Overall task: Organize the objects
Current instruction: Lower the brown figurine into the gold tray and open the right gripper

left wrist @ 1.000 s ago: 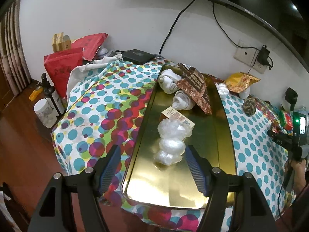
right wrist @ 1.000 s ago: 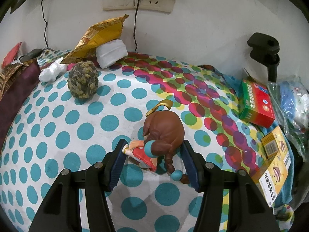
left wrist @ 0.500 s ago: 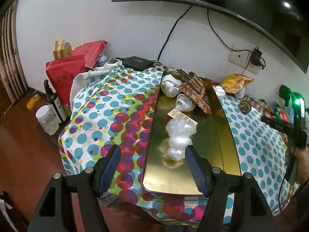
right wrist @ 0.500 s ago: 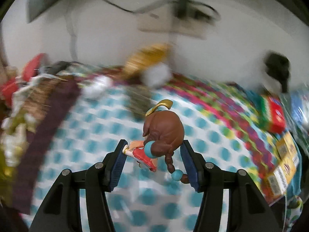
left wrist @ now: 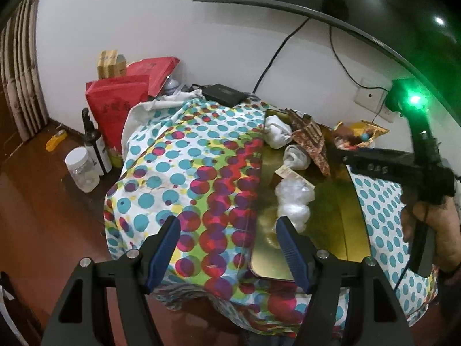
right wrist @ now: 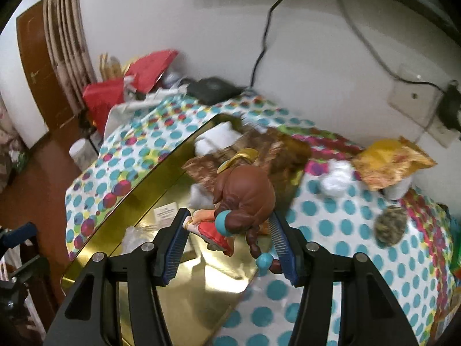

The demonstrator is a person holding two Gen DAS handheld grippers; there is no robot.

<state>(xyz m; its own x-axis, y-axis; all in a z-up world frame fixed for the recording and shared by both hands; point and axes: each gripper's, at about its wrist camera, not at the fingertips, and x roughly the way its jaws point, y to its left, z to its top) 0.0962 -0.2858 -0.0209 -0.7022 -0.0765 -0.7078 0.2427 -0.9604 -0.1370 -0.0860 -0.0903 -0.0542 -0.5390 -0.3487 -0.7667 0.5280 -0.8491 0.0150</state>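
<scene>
Right hand-held gripper (right wrist: 229,243): clamped on brown-haired figurine (right wrist: 245,199) (braid dangling at 5 o'clock), held above gold tray (right wrist: 138,190) on dotted tabletop (right wrist: 331,225). Left hand-held gripper (left wrist: 227,245): spread apart, empty, white wrapped bundle (left wrist: 294,199) at 1 o'clock.
</scene>
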